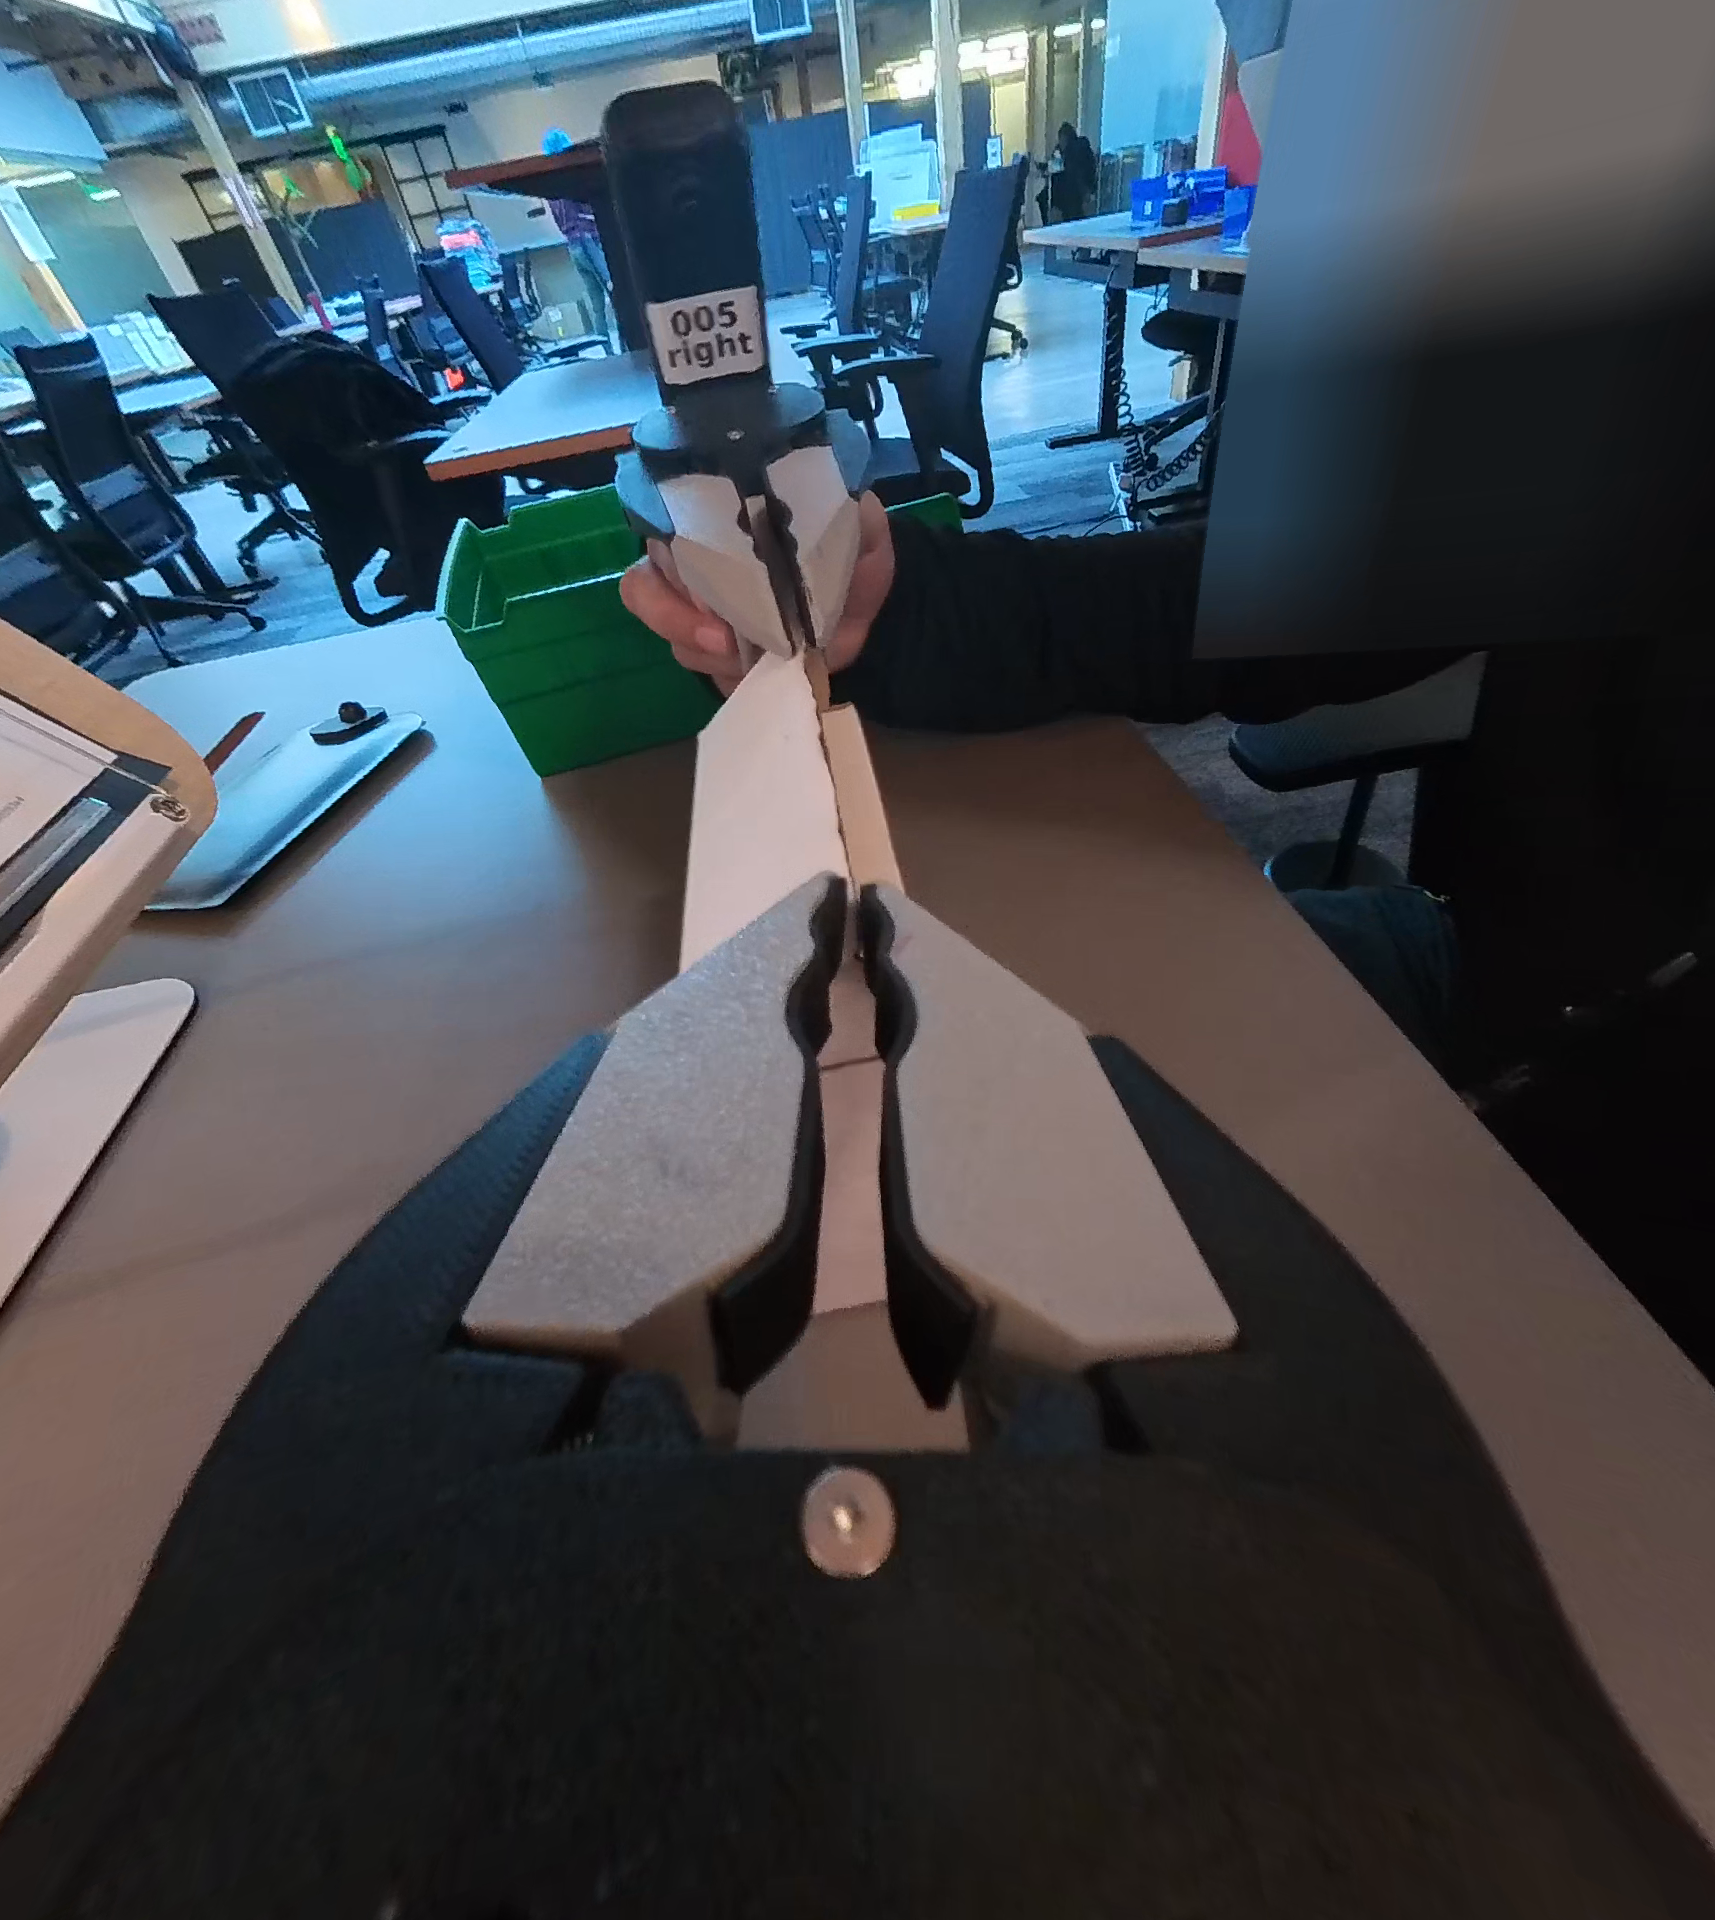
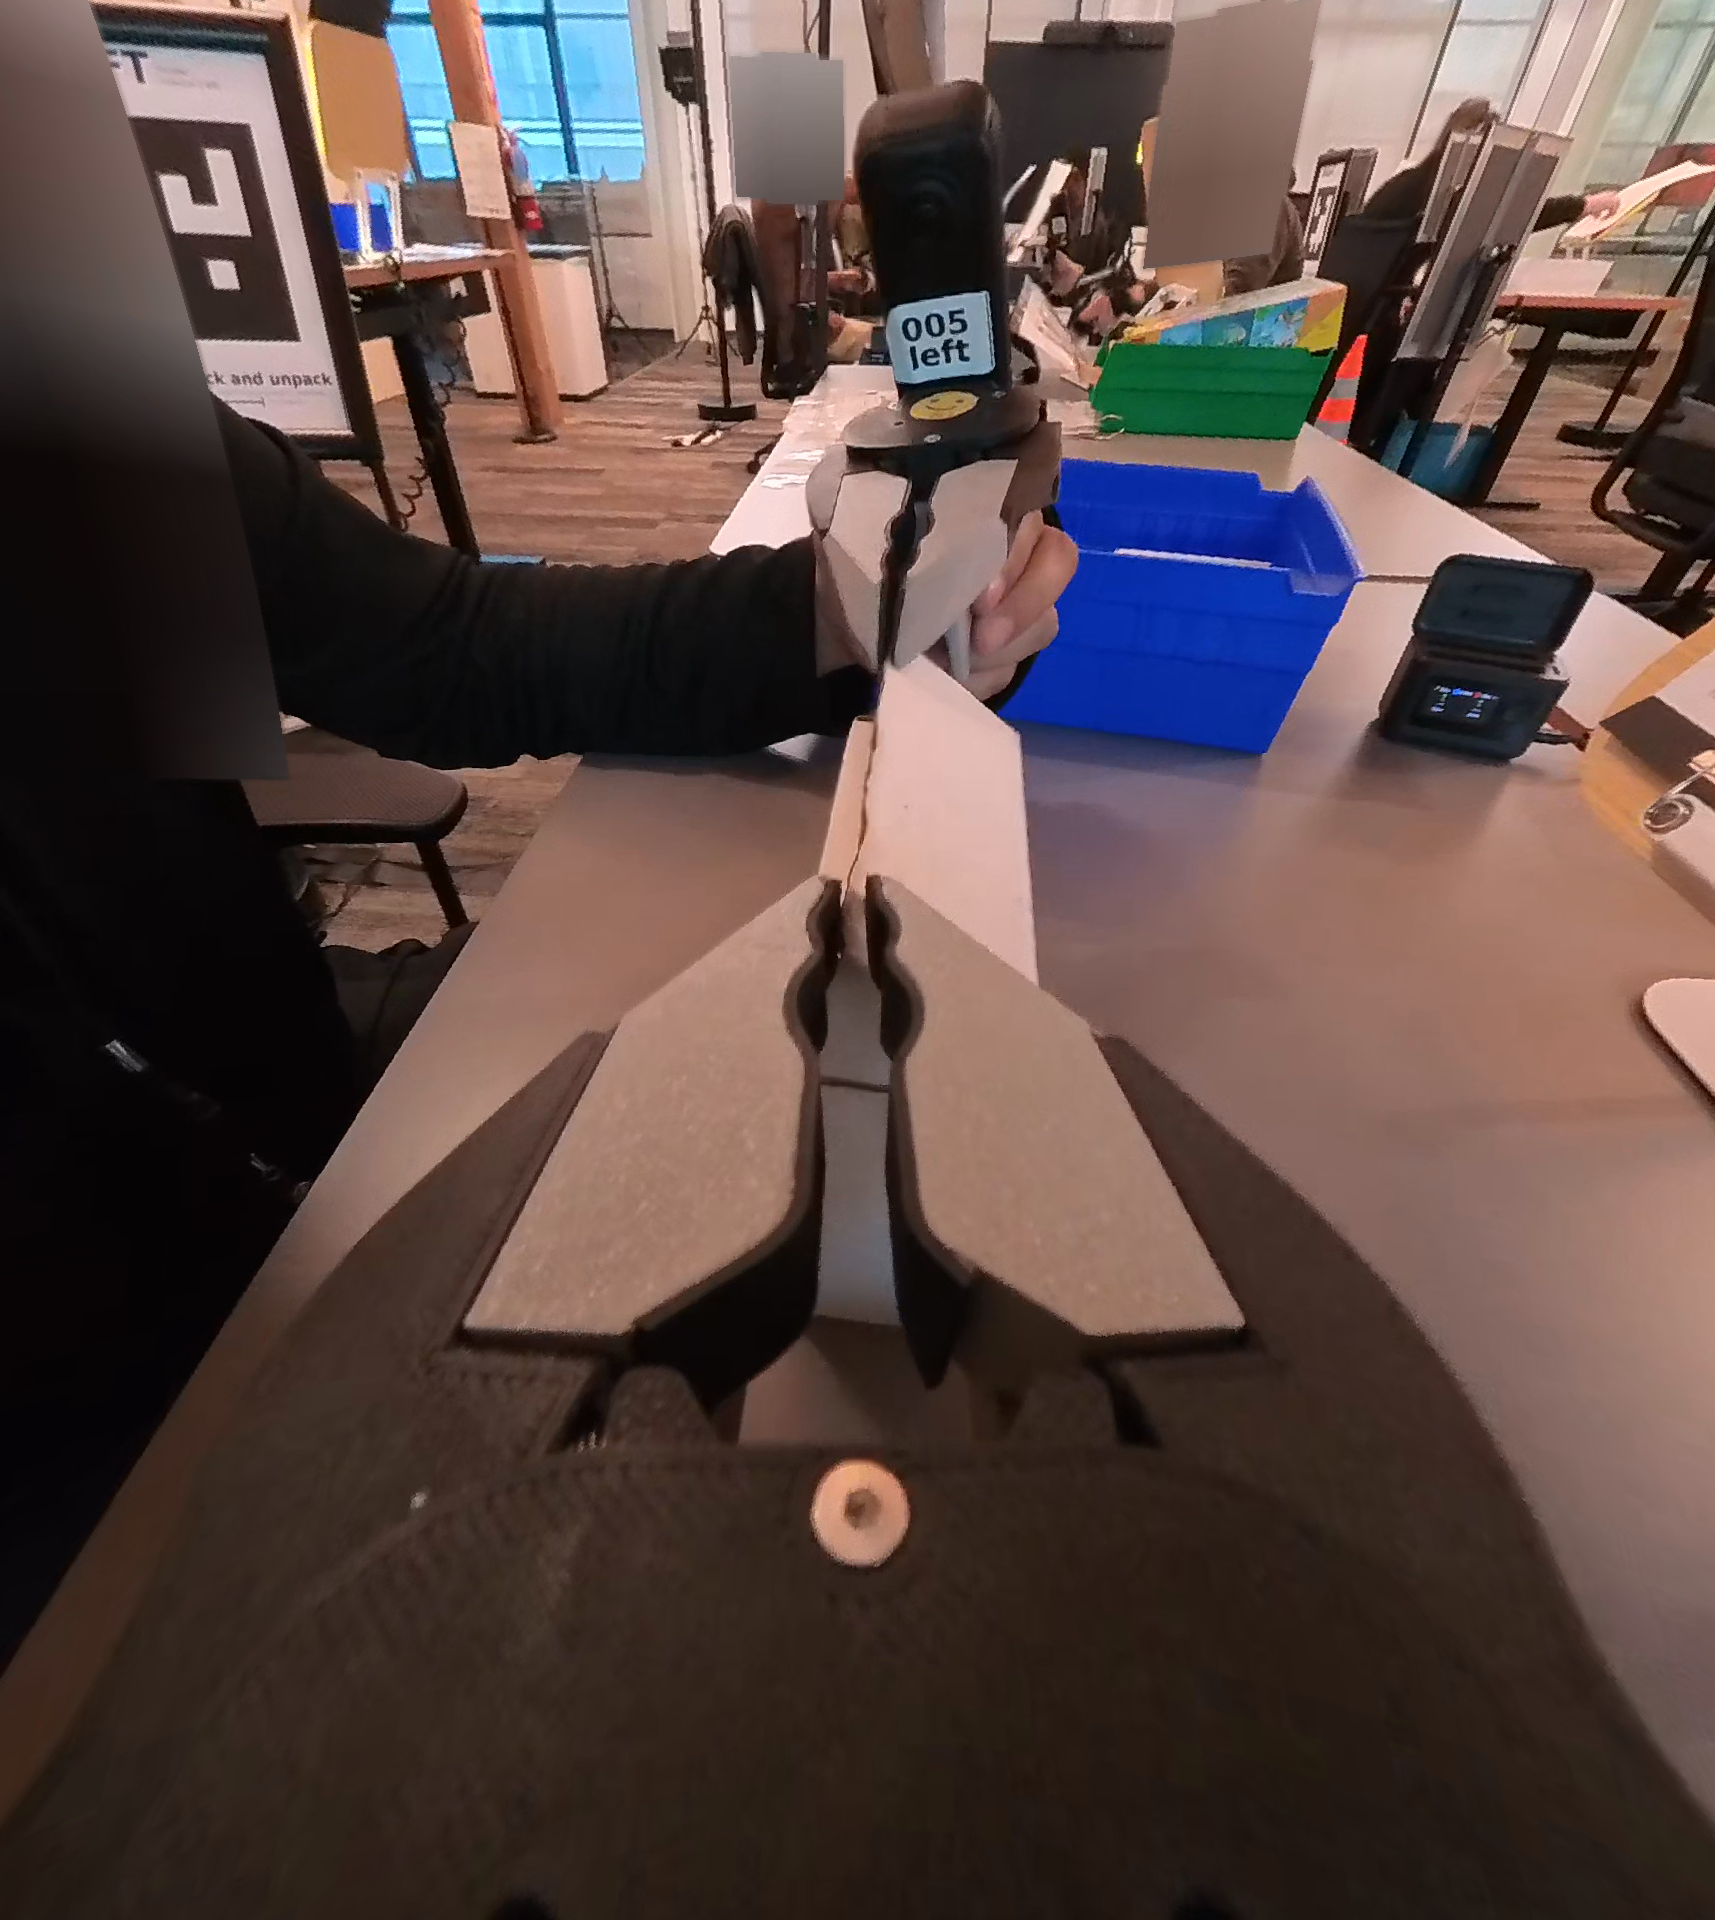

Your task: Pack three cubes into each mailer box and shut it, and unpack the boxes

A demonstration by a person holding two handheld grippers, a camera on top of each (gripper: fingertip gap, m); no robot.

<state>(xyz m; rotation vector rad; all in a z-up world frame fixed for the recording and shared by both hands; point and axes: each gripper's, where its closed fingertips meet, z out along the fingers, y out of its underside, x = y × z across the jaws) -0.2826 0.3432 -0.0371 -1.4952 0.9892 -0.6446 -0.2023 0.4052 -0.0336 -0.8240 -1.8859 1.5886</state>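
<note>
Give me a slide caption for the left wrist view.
Both tongs pinch opposite ends of a white mailer box above the table, green bin behind.

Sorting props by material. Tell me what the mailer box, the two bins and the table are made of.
Mailer box: white cardboard, matte; a brown corrugated edge shows along its seam.
Green bin and blue bin: likely moulded plastic, uniform colour with a slight sheen and ribbed walls.
Table: smooth grey top with soft reflections, probably laminate; the core is not visible.
</note>
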